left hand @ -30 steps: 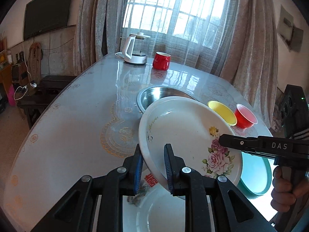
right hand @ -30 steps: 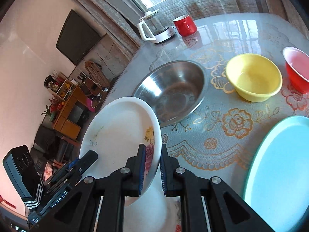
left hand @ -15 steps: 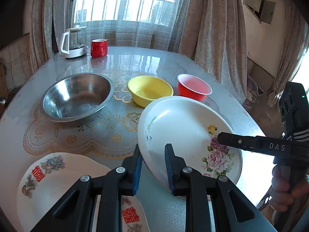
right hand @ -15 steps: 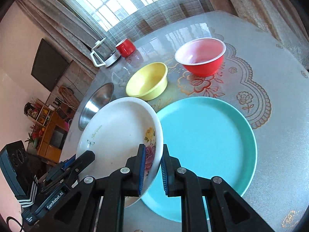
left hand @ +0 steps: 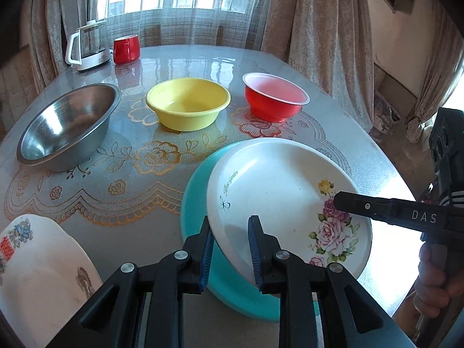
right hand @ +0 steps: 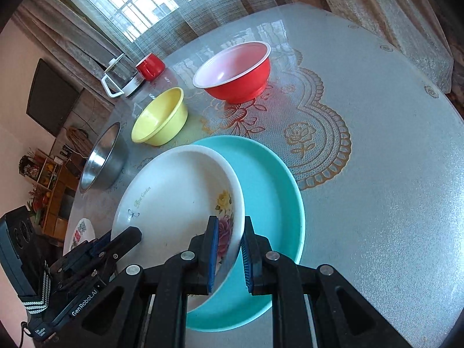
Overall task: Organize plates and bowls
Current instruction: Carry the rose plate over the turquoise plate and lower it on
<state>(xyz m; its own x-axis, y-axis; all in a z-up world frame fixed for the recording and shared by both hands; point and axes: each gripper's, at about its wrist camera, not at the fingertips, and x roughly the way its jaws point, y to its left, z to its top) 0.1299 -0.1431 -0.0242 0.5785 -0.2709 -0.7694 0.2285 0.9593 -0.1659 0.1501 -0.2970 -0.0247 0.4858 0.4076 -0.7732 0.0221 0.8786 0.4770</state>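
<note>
Both grippers have hold of the same white rose plate (left hand: 278,194) from opposite edges. The left gripper (left hand: 230,249) comes in low from 6 o'clock in its own view, its blue-padded jaws closed on the plate's near rim. The right gripper (right hand: 229,249) pinches the rim next to the pink roses, one finger inside the plate and one outside; from the left camera it reaches in from 3 o'clock as a black bar marked DAS, with the person's hand (left hand: 435,278) wrapped around the handle at about 4 o'clock.

The plate is tilted and sits over the teal plate (left hand: 197,203), which lies flat on the table (right hand: 377,145). Can't tell whether the white plate's low edge actually touches the teal one or just hangs right above it.

Around it, in the left view: yellow bowl (left hand: 188,107) at 12 o'clock, red bowl (left hand: 274,97) at about 1 o'clock just beside it, and the steel bowl (left hand: 69,124) out at 10 o'clock. All three are upright and apart from each other. Further back at 11 o'clock are a glass kettle (left hand: 87,46) and a red mug (left hand: 126,48) near the window. Another white plate with red characters (left hand: 34,266) sits at 8 o'clock, well apart from the teal one.
</note>
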